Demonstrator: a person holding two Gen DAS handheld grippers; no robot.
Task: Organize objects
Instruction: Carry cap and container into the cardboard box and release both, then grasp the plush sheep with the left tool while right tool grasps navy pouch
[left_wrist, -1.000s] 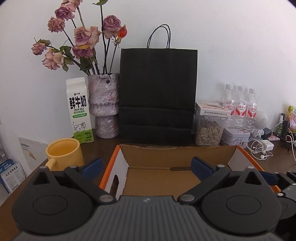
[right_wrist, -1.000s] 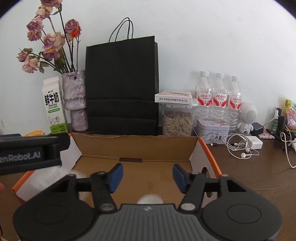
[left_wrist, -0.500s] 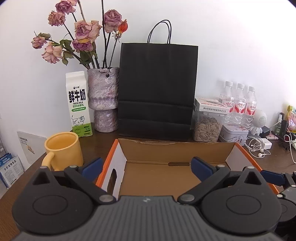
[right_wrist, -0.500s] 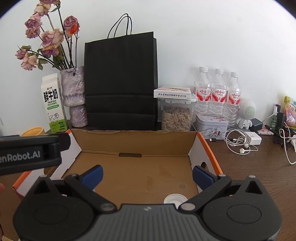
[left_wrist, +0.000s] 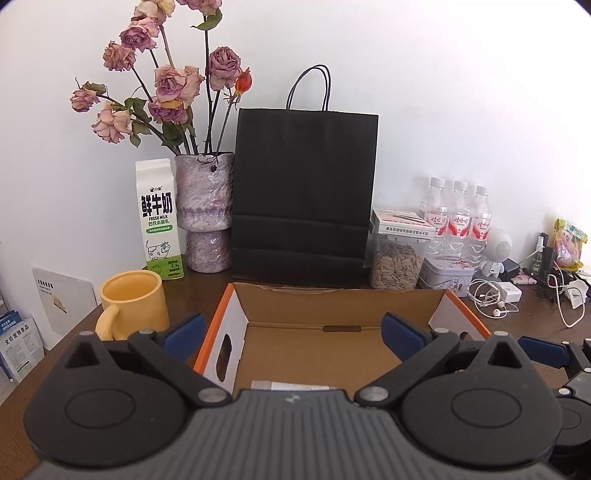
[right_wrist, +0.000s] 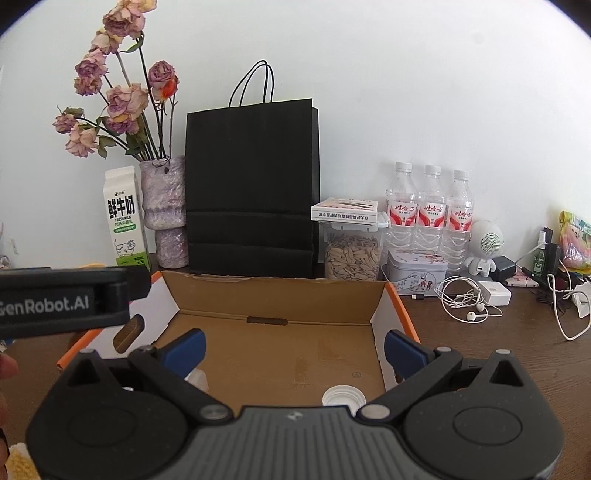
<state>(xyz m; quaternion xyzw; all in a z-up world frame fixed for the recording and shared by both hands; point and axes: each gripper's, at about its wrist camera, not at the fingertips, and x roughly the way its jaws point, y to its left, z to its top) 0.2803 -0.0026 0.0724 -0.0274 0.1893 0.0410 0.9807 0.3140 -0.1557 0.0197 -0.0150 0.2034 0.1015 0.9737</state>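
An open cardboard box (left_wrist: 332, 302) with orange edges lies on the dark wooden table in front of both grippers. My left gripper (left_wrist: 293, 334) hangs over its near left part, open, with nothing between the blue pads. Under it a flat grey-white item (left_wrist: 291, 386) peeks out on the box floor. My right gripper (right_wrist: 294, 350) is open wide above the box (right_wrist: 277, 295), its jaws empty. A white ribbed bottle cap (right_wrist: 343, 397) shows on the floor just below it, and a second white object (right_wrist: 195, 378) sits partly hidden behind the left finger.
A yellow mug (left_wrist: 129, 306) stands left of the box. Along the wall are a milk carton (left_wrist: 159, 218), a vase of dried roses (left_wrist: 205, 210), a black paper bag (left_wrist: 303, 195), a seed jar (left_wrist: 397, 258), a tin (right_wrist: 417, 271), three water bottles (right_wrist: 430, 210), and earphones with cables (right_wrist: 469, 302).
The right gripper's jaws spread from half open to wide, leaving the white-capped object on the box floor. Both grippers drew back and slightly up; the left stayed open.
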